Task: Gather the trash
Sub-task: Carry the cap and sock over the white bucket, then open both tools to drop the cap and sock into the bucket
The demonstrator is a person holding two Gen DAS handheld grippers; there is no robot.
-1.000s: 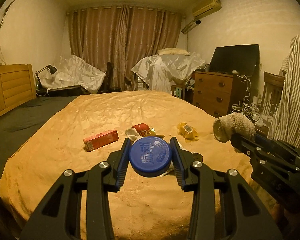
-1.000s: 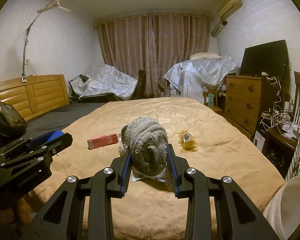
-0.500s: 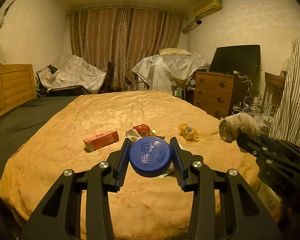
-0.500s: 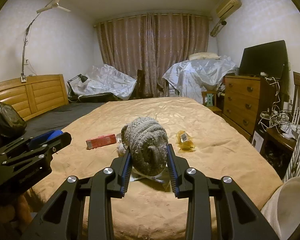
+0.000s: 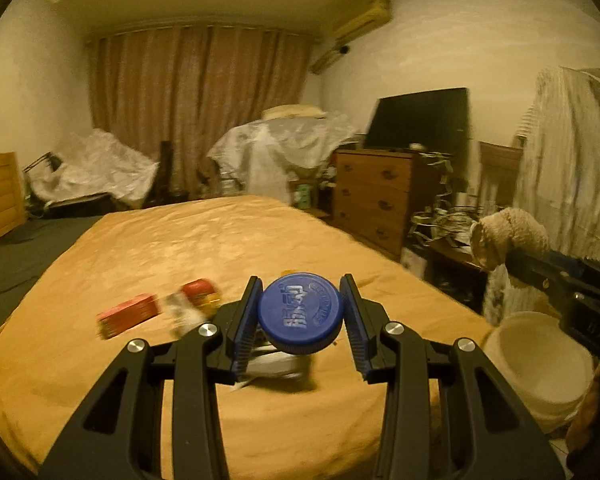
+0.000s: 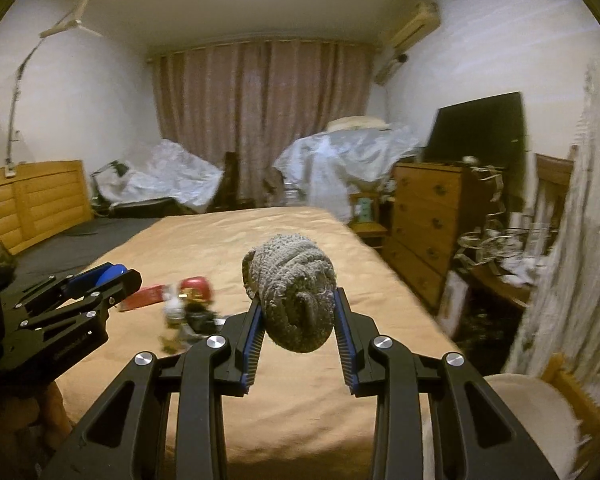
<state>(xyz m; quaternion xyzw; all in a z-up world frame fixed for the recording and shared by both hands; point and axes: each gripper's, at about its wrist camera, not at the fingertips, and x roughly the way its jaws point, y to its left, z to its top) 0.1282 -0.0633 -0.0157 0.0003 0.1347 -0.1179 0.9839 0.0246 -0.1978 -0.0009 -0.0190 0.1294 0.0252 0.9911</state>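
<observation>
- Our left tool (image 5: pixel 301 312) is clamped on a round blue cap (image 5: pixel 300 309). The cap has white writing on its top, and one blue pad presses it on each side.
- Our right tool (image 6: pixel 298 320) is clamped on a rolled-up gray knit thing (image 6: pixel 290 290). It sticks up and forward from between the two pads.
- We hold both tools up in the air over the near end of the bed (image 5: pixel 172 252), which has a tan blanket on it.
- More trash lies on the bed, past the left tool and a bit to its left. There is a flat red box (image 5: pixel 129 315), and just to the right of the box is a small round red thing (image 5: pixel 198 291) with some crumpled bits. They look blurry.
- A white scrap (image 5: pixel 278 365) lies on the bed right under the left tool.
- A round white bin (image 5: pixel 538 364) sits off the right side of the bed, low down, under the right tool as the left camera sees it.
- A brown dresser (image 5: pixel 374 196) stands past the right side of the bed, with a dark screen (image 5: pixel 420 118) on top of it.
</observation>
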